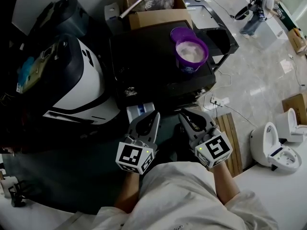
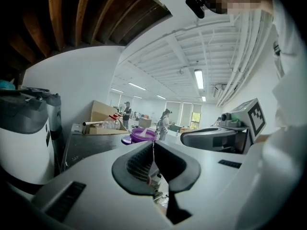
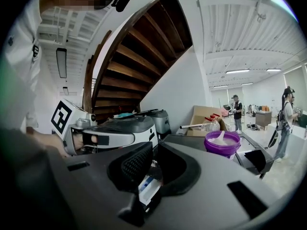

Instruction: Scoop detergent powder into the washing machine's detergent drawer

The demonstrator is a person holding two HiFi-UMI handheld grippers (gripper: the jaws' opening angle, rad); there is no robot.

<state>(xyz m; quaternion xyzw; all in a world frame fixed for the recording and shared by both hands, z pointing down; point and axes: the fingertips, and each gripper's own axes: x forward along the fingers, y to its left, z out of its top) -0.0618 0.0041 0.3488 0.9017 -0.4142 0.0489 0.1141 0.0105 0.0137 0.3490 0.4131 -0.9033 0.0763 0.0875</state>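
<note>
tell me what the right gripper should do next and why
Probably reach the right gripper forward to the scoop handle standing in the purple tub: it holds nothing, its jaws are slightly apart, and the tub sits ahead on its side.

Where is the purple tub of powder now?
In the head view, the purple tub stands right of centre, near the right rear corner of the black top, just in front of the cardboard box.
</note>
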